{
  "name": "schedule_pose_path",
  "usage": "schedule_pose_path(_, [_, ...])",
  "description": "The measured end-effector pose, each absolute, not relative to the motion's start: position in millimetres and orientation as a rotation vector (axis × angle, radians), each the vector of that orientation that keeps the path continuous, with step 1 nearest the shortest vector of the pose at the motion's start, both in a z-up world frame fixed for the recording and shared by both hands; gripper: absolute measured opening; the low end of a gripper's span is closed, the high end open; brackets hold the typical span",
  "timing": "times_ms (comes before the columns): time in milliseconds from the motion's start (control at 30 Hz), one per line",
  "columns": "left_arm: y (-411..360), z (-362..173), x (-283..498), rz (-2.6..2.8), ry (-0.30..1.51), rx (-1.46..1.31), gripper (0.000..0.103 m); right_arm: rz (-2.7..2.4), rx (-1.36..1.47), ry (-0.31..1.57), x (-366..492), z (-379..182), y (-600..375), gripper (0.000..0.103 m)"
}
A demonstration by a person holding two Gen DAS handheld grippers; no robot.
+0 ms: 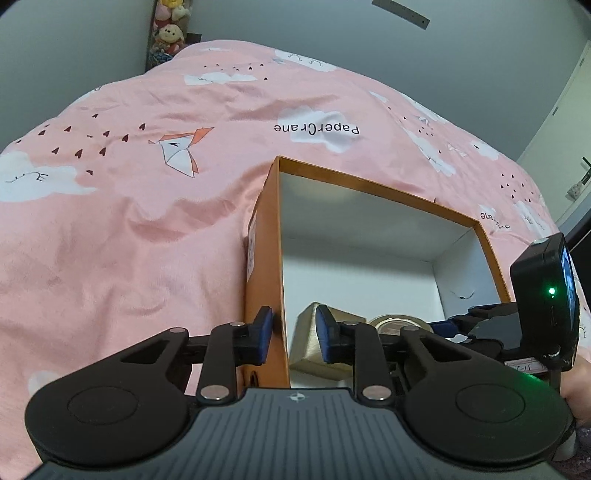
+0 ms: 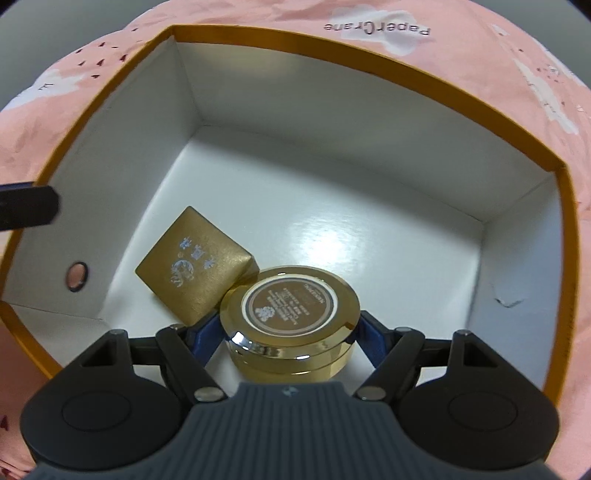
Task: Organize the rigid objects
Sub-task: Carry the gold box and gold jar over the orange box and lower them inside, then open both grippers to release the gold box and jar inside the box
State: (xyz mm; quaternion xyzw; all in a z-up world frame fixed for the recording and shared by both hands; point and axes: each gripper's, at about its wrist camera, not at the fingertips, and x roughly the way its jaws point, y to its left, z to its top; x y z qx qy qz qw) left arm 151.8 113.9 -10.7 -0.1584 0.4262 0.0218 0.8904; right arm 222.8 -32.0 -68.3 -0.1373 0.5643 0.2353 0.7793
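An orange box with a white inside (image 1: 266, 236) (image 2: 369, 55) sits on the pink bed cover. My left gripper (image 1: 293, 338) straddles the box's left wall, one blue pad (image 1: 264, 332) outside and one inside; a gap shows between the inner pad and the wall. My right gripper (image 2: 288, 332) is inside the box with its blue pads against the sides of a round gold jar (image 2: 291, 317), which rests low near the box floor. A small gold box (image 2: 192, 269) lies beside the jar, touching it. Both also show in the left wrist view: the gold box (image 1: 314, 347) and the jar (image 1: 399, 325).
The pink patterned bed cover (image 1: 129, 221) surrounds the box. Stuffed toys (image 1: 168, 33) hang at the far wall. The right gripper's body and display (image 1: 543, 291) rise over the box's right side. The left gripper's finger (image 2: 29, 210) shows at the box's left wall.
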Motion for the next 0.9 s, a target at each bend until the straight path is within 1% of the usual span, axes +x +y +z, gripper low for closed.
schedule_pose_path(133, [115.1,-11.7,147.7,0.054,0.881,-0.347,0.026,0.542,-0.317,1.221,221.7,-68.9,-18.4,0.075])
schedule_pose_path(333, [114.2,-12.8,147.2,0.076,0.879,-0.361,0.026,0.612,-0.279,1.274,221.6,-71.3,0.1,0.075])
schedule_pose_path(700, [108.7,-12.5,144.6,0.101,0.87,-0.35,0.026,0.573,-0.283,1.362,223.8,-80.7,7.4,0.076])
schedule_pose_path(767, [108.0,-12.5,144.0,0.103,0.87,-0.345,0.026,0.556,-0.281,1.372,224.8,-81.6,6.1,0.08])
schedule_pose_path(833, [107.6,-12.8,143.3,0.102,0.87,-0.345,0.026,0.54,-0.294,1.359,224.8,-78.4,4.5,0.086])
schedule_pose_path(900, [108.9,-12.3,143.5,0.101,0.87,-0.351,0.026,0.539,-0.306,1.341,223.5,-72.8,3.2,0.087])
